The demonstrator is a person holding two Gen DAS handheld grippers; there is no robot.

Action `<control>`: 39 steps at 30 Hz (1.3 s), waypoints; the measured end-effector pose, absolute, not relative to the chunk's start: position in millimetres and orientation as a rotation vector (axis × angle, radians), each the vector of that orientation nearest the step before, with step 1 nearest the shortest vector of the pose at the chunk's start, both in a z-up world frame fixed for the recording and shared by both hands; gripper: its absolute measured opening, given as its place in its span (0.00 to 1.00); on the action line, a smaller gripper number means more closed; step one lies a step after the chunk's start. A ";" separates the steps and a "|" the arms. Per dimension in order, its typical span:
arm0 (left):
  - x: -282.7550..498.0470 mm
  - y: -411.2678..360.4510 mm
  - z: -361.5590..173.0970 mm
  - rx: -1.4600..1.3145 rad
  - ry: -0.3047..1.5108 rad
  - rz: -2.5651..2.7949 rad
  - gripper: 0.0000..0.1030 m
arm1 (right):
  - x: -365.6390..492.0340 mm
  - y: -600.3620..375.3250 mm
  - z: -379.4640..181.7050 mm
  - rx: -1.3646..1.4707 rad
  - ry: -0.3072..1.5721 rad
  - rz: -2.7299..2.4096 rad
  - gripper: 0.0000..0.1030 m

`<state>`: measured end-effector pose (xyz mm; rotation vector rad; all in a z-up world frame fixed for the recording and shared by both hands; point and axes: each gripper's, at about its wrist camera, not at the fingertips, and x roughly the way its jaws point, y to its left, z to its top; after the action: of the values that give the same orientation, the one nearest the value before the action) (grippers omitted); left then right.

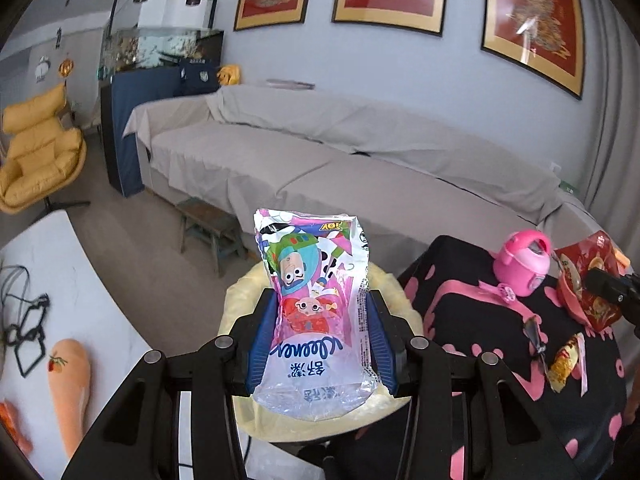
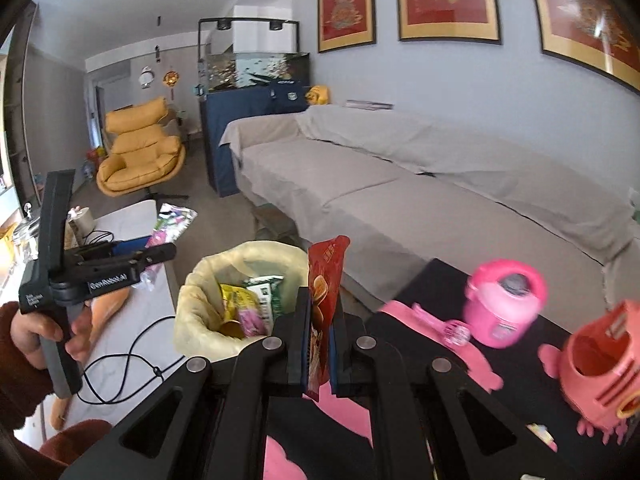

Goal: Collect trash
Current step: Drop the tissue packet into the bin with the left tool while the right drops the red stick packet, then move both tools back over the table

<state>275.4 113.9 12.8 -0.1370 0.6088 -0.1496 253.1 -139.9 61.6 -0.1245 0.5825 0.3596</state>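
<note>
In the left wrist view my left gripper (image 1: 320, 300) is shut on a crumpled tissue pack wrapper (image 1: 316, 280) with cartoon figures, its blue pads pressing both sides. The wrapper hangs over a bin lined with a pale yellow bag (image 1: 240, 300). At the right edge my right gripper (image 1: 608, 288) holds a red snack bag (image 1: 588, 264). The right wrist view shows my right gripper (image 2: 322, 300) shut on that red snack bag (image 2: 326, 276), just right of the bin (image 2: 192, 312), which holds several wrappers. My left gripper (image 2: 160, 254), held by a hand, carries the tissue wrapper (image 2: 176, 220) left of the bin.
A black cloth with pink shapes (image 1: 460, 280) carries a pink toy cooker (image 1: 522, 264), a yellow candy wrapper (image 1: 564, 364) and an orange toy (image 2: 600, 376). A white table (image 1: 80, 280) with cables lies left. A grey covered sofa (image 1: 320, 152) stands behind.
</note>
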 end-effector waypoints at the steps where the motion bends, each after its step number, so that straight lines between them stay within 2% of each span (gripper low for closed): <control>1: 280.8 115.2 8.8 -0.144 0.618 -0.153 0.44 | 258.6 -135.1 58.8 -0.128 0.591 0.366 0.06; 9: 329.6 107.1 -31.5 -0.191 0.695 -0.210 0.44 | 300.7 -118.0 30.1 -0.141 0.668 0.378 0.06; 10: 335.4 105.5 -36.2 -0.198 0.708 -0.221 0.48 | 303.7 -118.4 27.7 -0.140 0.676 0.378 0.06; 11: 342.9 104.2 -43.3 -0.212 0.730 -0.242 0.56 | 307.4 -118.6 24.3 -0.138 0.685 0.377 0.06; 17: 365.2 108.4 -59.9 -0.277 0.763 -0.281 0.80 | 326.9 -116.2 7.8 -0.129 0.735 0.373 0.06; 18: 366.0 111.8 -60.0 -0.290 0.762 -0.279 0.82 | 330.5 -114.9 5.8 -0.128 0.741 0.372 0.06; 26: 353.9 171.4 -52.9 -0.380 0.719 -0.115 0.84 | 366.0 -70.2 -11.4 -0.067 0.810 0.481 0.07; 32: 334.5 198.8 -55.9 -0.365 0.720 -0.032 0.84 | 405.3 -4.1 -49.9 -0.072 0.920 0.591 0.07; 39: 318.8 212.6 -59.5 -0.332 0.684 0.003 0.87 | 449.0 38.3 -139.1 -0.152 1.282 0.587 0.09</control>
<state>318.8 212.6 -59.5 -0.3325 0.6842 0.0034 449.0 38.3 -139.1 -0.1518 1.2822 0.5868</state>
